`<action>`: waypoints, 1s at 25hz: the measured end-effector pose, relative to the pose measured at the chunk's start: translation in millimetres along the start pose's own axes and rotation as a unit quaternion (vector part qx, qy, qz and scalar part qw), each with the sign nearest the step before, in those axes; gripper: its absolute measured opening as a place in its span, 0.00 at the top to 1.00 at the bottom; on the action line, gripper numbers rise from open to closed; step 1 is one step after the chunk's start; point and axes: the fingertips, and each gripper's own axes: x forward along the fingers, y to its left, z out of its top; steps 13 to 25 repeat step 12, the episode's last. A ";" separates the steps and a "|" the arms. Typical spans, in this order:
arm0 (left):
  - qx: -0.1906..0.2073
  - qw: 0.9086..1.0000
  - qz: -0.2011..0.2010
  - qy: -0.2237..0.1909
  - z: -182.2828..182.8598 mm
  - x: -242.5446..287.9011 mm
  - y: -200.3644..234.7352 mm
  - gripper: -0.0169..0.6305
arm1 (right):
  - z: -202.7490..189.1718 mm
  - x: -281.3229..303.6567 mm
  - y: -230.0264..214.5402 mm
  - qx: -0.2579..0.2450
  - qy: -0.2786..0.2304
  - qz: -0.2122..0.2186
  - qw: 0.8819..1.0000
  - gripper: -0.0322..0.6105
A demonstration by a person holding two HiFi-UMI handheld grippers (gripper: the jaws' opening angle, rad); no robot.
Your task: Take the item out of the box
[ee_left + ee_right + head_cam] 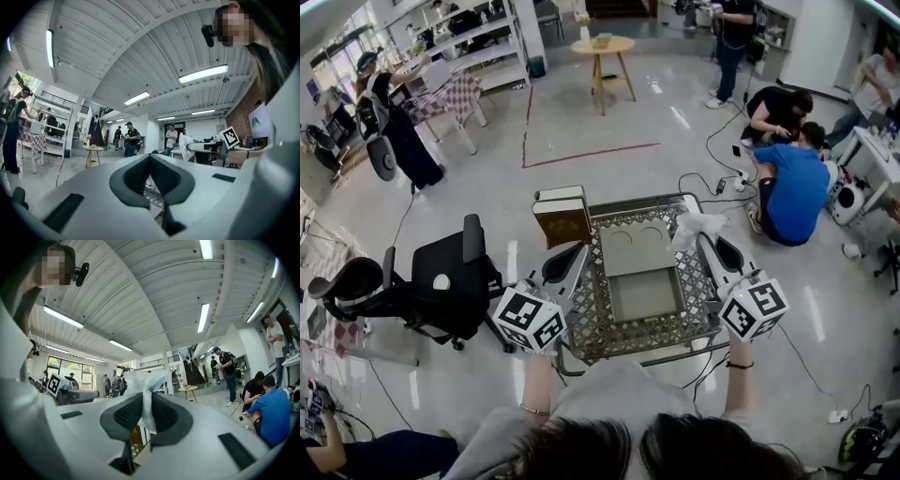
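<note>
Right tongs (146, 399) pinch a thin white bag (140, 380), up by the table's (581, 328) far right corner | left tongs (150, 157) closed, empty | box (645, 295) open, looks empty

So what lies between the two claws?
An open grey rectangular box on the patterned metal table, between left claw and right claw; head view shows it.

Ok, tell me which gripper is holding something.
The right gripper: its jaws pinch a crumpled clear plastic bag, while the left gripper has nothing between its jaws.
</note>
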 end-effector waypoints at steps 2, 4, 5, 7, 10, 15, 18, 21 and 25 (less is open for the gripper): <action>0.001 1.000 0.000 0.001 0.2 2.2 -0.7 0.95 | -1.3 -0.7 -2.9 0.001 0.001 -0.001 1.000 0.84; 0.001 1.000 0.000 0.001 0.1 5.1 -0.4 0.95 | -2.1 0.4 -5.7 0.003 0.001 -0.001 1.000 0.84; 0.001 1.000 0.000 0.002 -0.2 6.2 0.5 0.95 | -2.4 1.6 -6.2 0.003 0.001 -0.001 1.000 0.84; 0.001 1.000 -0.001 0.002 -0.7 7.0 1.7 0.95 | -2.5 3.6 -5.5 0.002 0.001 -0.001 1.000 0.84; 0.001 1.000 -0.002 0.002 -0.6 5.6 -1.2 0.95 | -1.9 1.3 -3.5 0.001 0.001 -0.001 1.000 0.84; 0.001 1.000 -0.003 0.003 -0.6 4.2 -4.3 0.95 | -1.2 -1.5 -1.9 0.000 0.001 -0.001 1.000 0.84; 0.001 1.000 -0.003 0.003 -0.6 4.2 -4.3 0.95 | -1.2 -1.5 -1.9 0.000 0.001 -0.001 1.000 0.84; 0.001 1.000 -0.003 0.003 -0.6 4.2 -4.3 0.95 | -1.2 -1.5 -1.9 0.000 0.001 -0.001 1.000 0.84; 0.001 1.000 -0.003 0.003 -0.6 4.2 -4.3 0.95 | -1.2 -1.5 -1.9 0.000 0.001 -0.001 1.000 0.84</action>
